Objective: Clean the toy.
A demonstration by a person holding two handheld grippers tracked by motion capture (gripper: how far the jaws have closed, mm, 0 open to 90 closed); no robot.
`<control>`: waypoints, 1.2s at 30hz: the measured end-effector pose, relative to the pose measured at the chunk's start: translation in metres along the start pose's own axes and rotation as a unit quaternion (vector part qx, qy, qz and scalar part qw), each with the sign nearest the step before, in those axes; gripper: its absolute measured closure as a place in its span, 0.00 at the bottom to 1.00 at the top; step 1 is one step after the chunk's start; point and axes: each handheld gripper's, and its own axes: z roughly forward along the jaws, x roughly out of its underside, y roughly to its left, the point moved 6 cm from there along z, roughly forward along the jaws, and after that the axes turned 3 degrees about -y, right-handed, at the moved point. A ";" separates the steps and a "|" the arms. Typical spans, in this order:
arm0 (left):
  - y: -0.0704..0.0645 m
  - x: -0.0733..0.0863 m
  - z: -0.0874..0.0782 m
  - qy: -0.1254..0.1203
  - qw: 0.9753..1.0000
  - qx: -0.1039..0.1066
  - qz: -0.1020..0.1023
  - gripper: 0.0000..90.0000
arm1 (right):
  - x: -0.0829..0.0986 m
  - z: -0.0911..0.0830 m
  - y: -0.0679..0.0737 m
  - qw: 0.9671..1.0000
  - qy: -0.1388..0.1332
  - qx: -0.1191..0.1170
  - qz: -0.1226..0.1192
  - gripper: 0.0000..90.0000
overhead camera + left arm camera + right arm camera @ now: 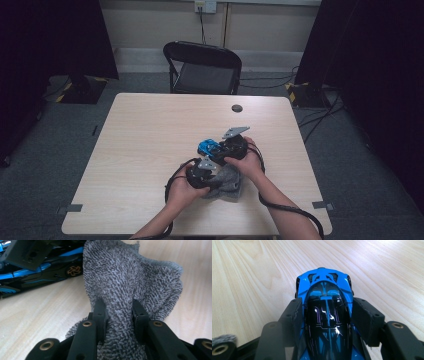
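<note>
Because I want to wipe the car [325,315], I hold it with my right gripper [327,312] so that it cannot roll away on the table [150,140]. The jaws are closed on both sides of its body, and its blue nose points forward, away from me. My left gripper [117,312] has its jaws pressed into a bunch of the grey cloth [130,277], and the rest of the cloth stands up in front of them like a soft pad. I keep it just beside the car, near the wheel [74,270], so I think the next rub will be along that side. In the high view, both grippers are close together near the front edge of the table.
</note>
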 end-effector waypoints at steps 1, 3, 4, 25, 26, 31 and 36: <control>0.003 -0.001 0.000 -0.001 1.000 -0.008 0.002 0.79 | 0.000 0.000 0.000 1.000 -0.001 0.000 0.000 0.48; 0.010 -0.002 0.000 -0.002 1.000 -0.019 -0.004 0.79 | 0.000 0.000 0.000 1.000 -0.001 -0.001 0.000 0.48; 0.014 -0.003 0.000 -0.005 1.000 -0.029 -0.005 0.79 | 0.000 0.000 0.000 1.000 -0.001 -0.001 0.001 0.48; 0.056 -0.003 -0.015 -0.008 0.995 -0.090 -0.038 0.79 | 0.003 -0.002 -0.001 1.000 -0.011 -0.002 0.002 0.48; 0.058 -0.002 -0.016 -0.008 0.995 -0.093 -0.040 0.79 | 0.003 -0.002 -0.001 1.000 -0.011 -0.002 0.002 0.48; 0.064 -0.001 -0.020 -0.008 0.993 -0.105 -0.044 0.79 | 0.003 -0.002 0.000 1.000 -0.011 -0.001 0.005 0.48; 0.077 0.002 -0.027 -0.011 0.991 -0.117 -0.061 0.79 | 0.004 -0.003 -0.001 1.000 -0.013 -0.001 0.003 0.48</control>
